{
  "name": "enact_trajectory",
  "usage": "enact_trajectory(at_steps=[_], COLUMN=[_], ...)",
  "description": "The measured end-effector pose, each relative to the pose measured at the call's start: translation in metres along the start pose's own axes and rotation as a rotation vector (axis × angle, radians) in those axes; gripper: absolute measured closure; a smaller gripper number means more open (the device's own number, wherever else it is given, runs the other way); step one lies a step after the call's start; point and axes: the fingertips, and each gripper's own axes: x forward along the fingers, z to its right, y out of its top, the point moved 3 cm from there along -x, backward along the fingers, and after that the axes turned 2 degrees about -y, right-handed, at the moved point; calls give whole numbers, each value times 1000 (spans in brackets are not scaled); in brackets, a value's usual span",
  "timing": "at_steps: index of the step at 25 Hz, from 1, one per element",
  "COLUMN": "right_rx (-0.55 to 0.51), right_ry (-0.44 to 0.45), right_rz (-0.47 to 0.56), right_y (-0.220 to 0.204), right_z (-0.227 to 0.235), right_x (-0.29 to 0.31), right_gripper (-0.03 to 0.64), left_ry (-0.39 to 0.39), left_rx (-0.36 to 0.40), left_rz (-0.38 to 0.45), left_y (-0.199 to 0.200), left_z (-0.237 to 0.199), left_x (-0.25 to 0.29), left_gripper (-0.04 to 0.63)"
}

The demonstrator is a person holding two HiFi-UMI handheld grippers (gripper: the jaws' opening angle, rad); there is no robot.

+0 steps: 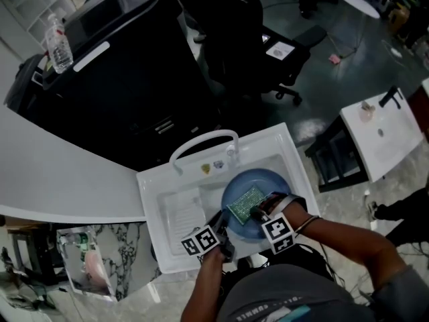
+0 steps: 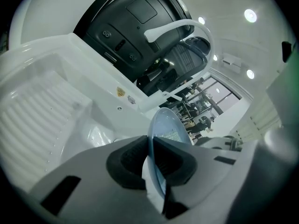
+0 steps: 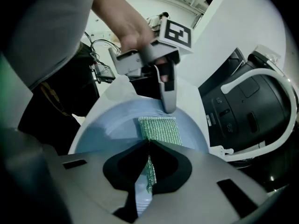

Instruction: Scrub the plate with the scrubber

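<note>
Plate [image 1: 271, 183], lower centre, looks rigid, slick, breakable; left gripper [image 2: 150, 160] pinches its rim, right gripper [image 3: 148, 158] clamps the soft, floppy scrubber [image 3: 161, 129] by one edge.

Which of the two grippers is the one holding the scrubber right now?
The right gripper: its jaws are shut on the green scrubber, lying on the blue plate. The left gripper clamps the plate's rim instead.
</note>
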Motion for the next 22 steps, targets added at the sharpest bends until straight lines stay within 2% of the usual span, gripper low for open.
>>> enact_trajectory(at_steps=[5, 11, 17, 22], right_rx=[32, 17, 25, 98], right_ry=[-14, 59, 121, 122], right_rz=[-73, -107, -46, 21], right_y=[-29, -43, -14, 9], right_z=[25, -9, -52, -51], right_x=[-4, -27, -32, -21], right_gripper=[577, 577, 577, 577], left_ry=[-2, 8, 4, -13], left_rx=[-21, -25, -17, -14], left_rz=[11, 46, 46, 20], left_y=[-3, 11, 14, 6], left_z=[-1, -8, -7, 0], left_x=[-3, -9, -6, 0], left_gripper=[566, 565, 563, 561])
